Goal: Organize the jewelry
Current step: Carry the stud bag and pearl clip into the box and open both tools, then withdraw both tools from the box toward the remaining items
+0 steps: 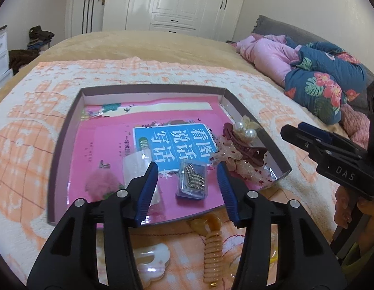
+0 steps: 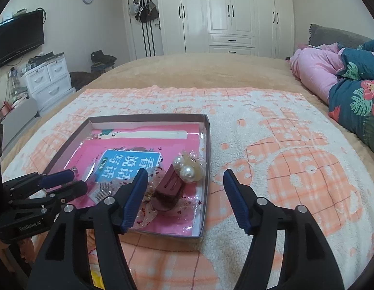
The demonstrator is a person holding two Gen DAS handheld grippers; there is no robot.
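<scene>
Tray (image 1: 278, 162): grey-brown rim, pink lining.
Book (image 1: 172, 142): blue panel, white characters, on pink.
Claw clip (image 2: 168, 186): dark red.
Pearl clip (image 2: 188, 172): cream-white pearls.
Boxed clip (image 1: 193, 181): rows of clear stones.
Coil tie (image 1: 212, 256): amber-tan.
Towel (image 2: 295, 164): peach and white check.
Bedspread (image 2: 199, 70): tan.
Quilt (image 1: 324, 84): navy, red flowers, green leaves.
Gripper pads (image 1: 148, 193): blue.

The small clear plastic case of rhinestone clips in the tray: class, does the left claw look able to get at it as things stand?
Probably yes. The small clear plastic case of rhinestone clips lies flat and apart from the other pieces in the shallow cardboard tray, directly ahead of the open left claw, with nothing lying over it.
</scene>
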